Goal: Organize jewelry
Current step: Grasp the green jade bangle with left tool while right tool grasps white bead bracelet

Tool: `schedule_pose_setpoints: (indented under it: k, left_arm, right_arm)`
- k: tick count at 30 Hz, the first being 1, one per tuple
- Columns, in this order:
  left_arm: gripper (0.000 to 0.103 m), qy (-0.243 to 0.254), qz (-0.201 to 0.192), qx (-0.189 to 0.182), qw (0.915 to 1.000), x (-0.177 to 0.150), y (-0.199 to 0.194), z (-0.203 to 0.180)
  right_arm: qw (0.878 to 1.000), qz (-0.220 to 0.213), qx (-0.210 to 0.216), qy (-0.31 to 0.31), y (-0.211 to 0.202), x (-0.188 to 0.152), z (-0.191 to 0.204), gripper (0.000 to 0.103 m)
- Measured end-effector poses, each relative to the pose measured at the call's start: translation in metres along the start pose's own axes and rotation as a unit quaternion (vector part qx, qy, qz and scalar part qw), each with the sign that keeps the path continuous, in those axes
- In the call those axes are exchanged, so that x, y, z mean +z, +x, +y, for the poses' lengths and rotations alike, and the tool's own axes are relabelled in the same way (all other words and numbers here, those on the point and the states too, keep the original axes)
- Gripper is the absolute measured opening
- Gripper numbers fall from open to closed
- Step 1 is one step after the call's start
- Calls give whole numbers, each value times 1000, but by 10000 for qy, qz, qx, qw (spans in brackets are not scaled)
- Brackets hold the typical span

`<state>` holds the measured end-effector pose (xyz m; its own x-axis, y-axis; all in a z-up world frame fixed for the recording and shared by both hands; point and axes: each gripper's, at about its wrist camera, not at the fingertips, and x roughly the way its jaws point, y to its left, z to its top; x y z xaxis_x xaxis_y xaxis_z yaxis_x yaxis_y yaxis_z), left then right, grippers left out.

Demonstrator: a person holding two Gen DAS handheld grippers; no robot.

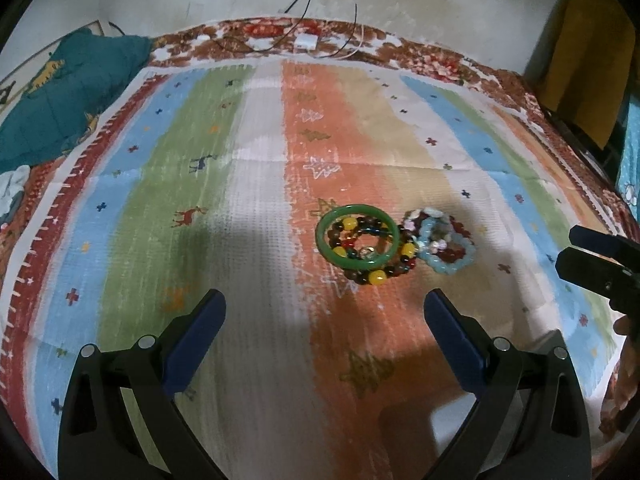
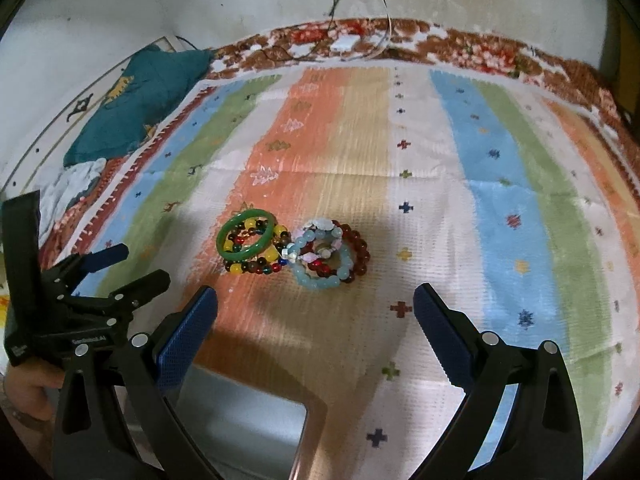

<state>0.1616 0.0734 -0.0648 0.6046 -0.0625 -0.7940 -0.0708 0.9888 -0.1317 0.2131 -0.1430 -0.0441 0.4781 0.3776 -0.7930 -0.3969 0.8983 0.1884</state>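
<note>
Nearest, seen only from the right wrist: a clear tray [image 2: 248, 432] on the cloth [image 2: 420, 200], between the right tool's fingers. Right tool [image 2: 316, 304] spread wide, released, gripping nothing, touching nothing. Left tool [image 1: 325, 308] likewise wide apart, empty, hovering over the orange stripe. Farther, mid-cloth: green bangle [image 1: 357, 235] lying atop a multicoloured bead bracelet [image 1: 384, 270]; just right, touching it, a pale blue bead bracelet [image 1: 444, 258] stacked with a dark red one [image 2: 358, 250]. Far left, teal bedding [image 1: 76, 92]; far edge, cables [image 1: 320, 8]. Only from the left wrist: yellow fabric [image 1: 588, 60], far right.
</note>
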Motion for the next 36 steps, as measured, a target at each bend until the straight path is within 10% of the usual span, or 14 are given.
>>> schedule_pose_setpoints:
  k: [19, 29, 36]
  left_arm:
    - [95, -326, 407, -163, 9985, 32, 49, 20]
    - [62, -380, 814, -442, 9950, 39, 77, 28]
    - [56, -278, 930, -532, 9939, 43, 87, 27]
  right_arm:
    - [9963, 755, -38, 405, 66, 34, -21, 99]
    - [9960, 892, -21, 16, 91, 57, -19, 99]
    - [9943, 1043, 13, -230, 114, 66, -17, 90]
